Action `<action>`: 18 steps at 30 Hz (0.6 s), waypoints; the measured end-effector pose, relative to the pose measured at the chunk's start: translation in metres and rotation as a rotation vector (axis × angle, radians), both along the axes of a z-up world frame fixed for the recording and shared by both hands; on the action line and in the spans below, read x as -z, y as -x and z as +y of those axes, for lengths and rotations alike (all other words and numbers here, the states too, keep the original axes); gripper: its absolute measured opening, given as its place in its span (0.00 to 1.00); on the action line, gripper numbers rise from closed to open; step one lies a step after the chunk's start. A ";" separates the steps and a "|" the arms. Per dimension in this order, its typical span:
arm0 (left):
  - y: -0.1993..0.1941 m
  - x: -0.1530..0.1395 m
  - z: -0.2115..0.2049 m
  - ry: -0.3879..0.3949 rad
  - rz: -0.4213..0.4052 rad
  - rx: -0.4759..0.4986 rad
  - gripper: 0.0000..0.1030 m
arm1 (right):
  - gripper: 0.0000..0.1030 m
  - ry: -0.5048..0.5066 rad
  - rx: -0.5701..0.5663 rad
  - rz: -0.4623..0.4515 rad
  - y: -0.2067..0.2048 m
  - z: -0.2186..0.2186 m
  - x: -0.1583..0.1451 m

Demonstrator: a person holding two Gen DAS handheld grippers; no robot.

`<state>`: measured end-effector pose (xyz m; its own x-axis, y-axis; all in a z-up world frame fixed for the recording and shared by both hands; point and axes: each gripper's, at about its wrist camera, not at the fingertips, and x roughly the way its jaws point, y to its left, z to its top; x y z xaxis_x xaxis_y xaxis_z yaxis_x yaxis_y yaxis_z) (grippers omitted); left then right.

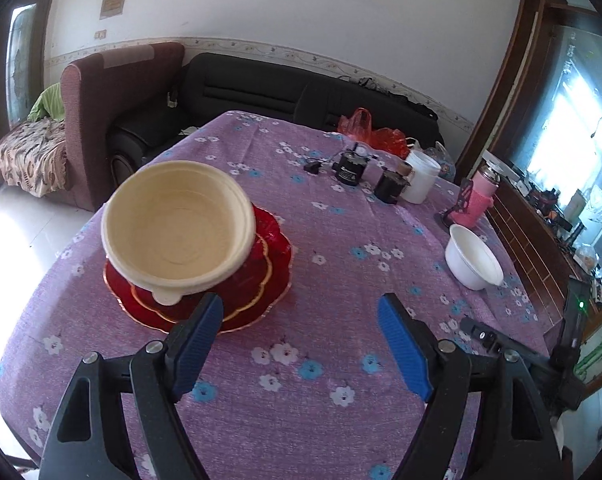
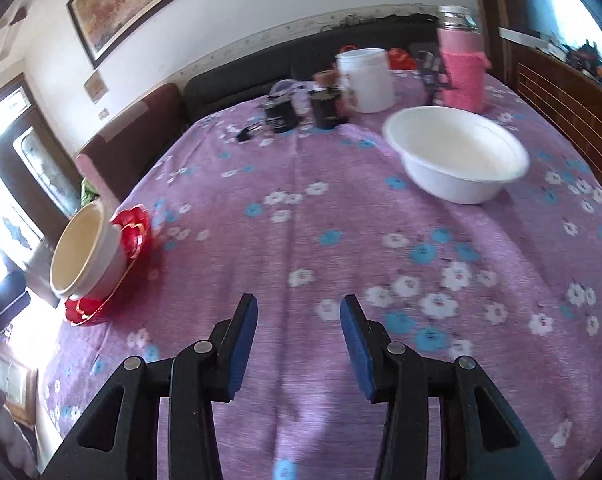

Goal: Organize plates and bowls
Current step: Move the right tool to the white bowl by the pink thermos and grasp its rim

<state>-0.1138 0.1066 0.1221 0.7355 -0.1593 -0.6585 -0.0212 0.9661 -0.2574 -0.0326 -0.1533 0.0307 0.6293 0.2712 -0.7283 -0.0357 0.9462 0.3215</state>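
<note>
- The table [image 1: 341, 240], under a purple flowered cloth, fills both views. On it the task's things sit in two places, well apart: a stack at one side and a lone white bowl [image 2: 457, 160] towards the other.
- The stack is red plates [image 1: 261, 280] with gold edging, nested, and a cream bowl [image 1: 177, 224] resting on top, slightly off-centre and tilted towards my left gripper.
- I judge the step in hand is fetching the white bowl to join the stack. It stands upright on the cloth, ahead and to the right of my right gripper [image 2: 299, 316].
- My right gripper has its fingers parted with only cloth between them, holding nothing. I would spread them further, take the near rim of the bowl with one finger inside and one outside, and lift straight so the light bowl does not skid on the cloth.
- My left gripper [image 1: 301, 312] is spread wide and empty, just beside the stack; one fingertip overlaps the plate edge in its view, though I cannot tell whether it touches.
- I would keep the left ready to steady the tilted cream bowl when the white one comes down.
- Behind the white bowl stand a white mug [image 2: 367, 80], a pink flask [image 2: 463, 76] and small dark jars [image 2: 325, 108]; the right view is blurred and their details are unreadable.
- How many red plates are stacked I cannot count.
</note>
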 end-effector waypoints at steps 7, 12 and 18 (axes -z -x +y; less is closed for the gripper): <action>0.001 0.006 -0.046 -0.047 0.029 0.099 0.77 | 0.45 -0.081 0.271 0.000 -0.013 -0.112 -0.009; -0.002 -0.003 -0.063 -0.087 0.025 0.131 0.77 | 0.45 -0.125 0.343 -0.010 -0.024 -0.145 -0.014; -0.011 -0.026 -0.089 -0.120 -0.013 0.196 0.77 | 0.45 -0.116 0.338 -0.055 -0.026 -0.150 -0.034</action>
